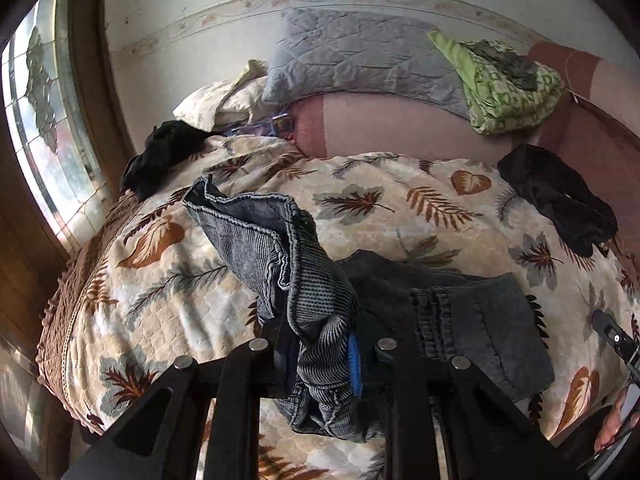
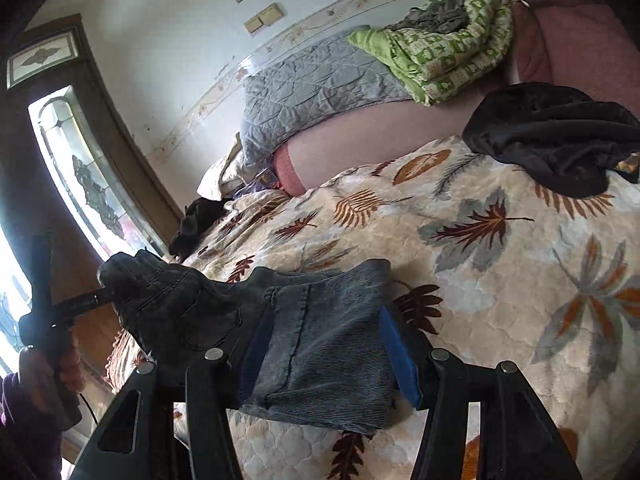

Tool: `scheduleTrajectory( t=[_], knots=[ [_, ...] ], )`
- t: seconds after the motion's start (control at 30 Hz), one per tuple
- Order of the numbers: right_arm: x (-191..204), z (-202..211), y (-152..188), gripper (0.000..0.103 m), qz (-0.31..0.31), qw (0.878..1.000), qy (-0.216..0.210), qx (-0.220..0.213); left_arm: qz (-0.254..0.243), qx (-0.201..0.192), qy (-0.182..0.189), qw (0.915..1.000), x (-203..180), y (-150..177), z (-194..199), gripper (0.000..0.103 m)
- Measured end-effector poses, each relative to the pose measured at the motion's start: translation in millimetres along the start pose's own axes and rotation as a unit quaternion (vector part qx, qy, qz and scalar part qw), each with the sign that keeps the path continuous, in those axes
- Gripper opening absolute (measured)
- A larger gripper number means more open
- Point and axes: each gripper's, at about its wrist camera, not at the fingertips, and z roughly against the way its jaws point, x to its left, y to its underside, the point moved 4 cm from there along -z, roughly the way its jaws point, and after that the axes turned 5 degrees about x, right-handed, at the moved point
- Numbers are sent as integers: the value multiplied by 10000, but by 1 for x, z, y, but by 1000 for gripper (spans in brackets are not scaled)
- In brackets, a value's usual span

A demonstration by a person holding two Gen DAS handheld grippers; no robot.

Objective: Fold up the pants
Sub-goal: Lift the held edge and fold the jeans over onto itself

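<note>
Corduroy pants (image 1: 316, 300) of grey-blue cloth hang lifted over the leaf-patterned bedspread (image 1: 400, 208), held at two places, probably so that one part can be carried over another for a fold. The left gripper (image 1: 320, 354) is clamped on a bunched, hemmed edge, and the right gripper (image 2: 320, 344) is clamped across a wide flat band of the cloth, so the garment stays spread between them. Black garments (image 2: 552, 136) lie well apart near the quilted grey pillow (image 1: 360, 52).

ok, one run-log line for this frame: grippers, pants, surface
left gripper: shut on pants | right gripper: shut on pants | pants: bunched, lifted between both | bedspread: two dark garments lying apart
</note>
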Motion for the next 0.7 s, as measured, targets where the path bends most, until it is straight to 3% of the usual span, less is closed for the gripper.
scheduleTrajectory(
  t=[0.2, 0.33, 0.43, 0.5, 0.6, 0.7],
  knots=[
    [-38, 20, -9, 59, -614, 9975, 221, -255, -1047, 44, 622, 9925, -122, 4, 9, 14],
    [-65, 37, -16, 59, -1105, 9918, 315, -553, -1396, 470, 1094, 9830, -201, 29, -18, 14],
    [-80, 43, -18, 59, -1384, 9876, 388, -629, -1774, 753, 1012, 9760, -248, 60, -49, 14],
    [-85, 41, -19, 59, -1436, 9870, 425, -590, -1931, 935, 926, 9723, -259, 77, -64, 15],
    [-86, 38, -18, 59, -1461, 9873, 388, -494, -1913, 946, 1242, 9690, -249, 76, -59, 18],
    [-82, 32, -17, 59, -1438, 9884, 300, -386, -1843, 727, 1672, 9658, -231, 59, -30, 34]
  ],
)
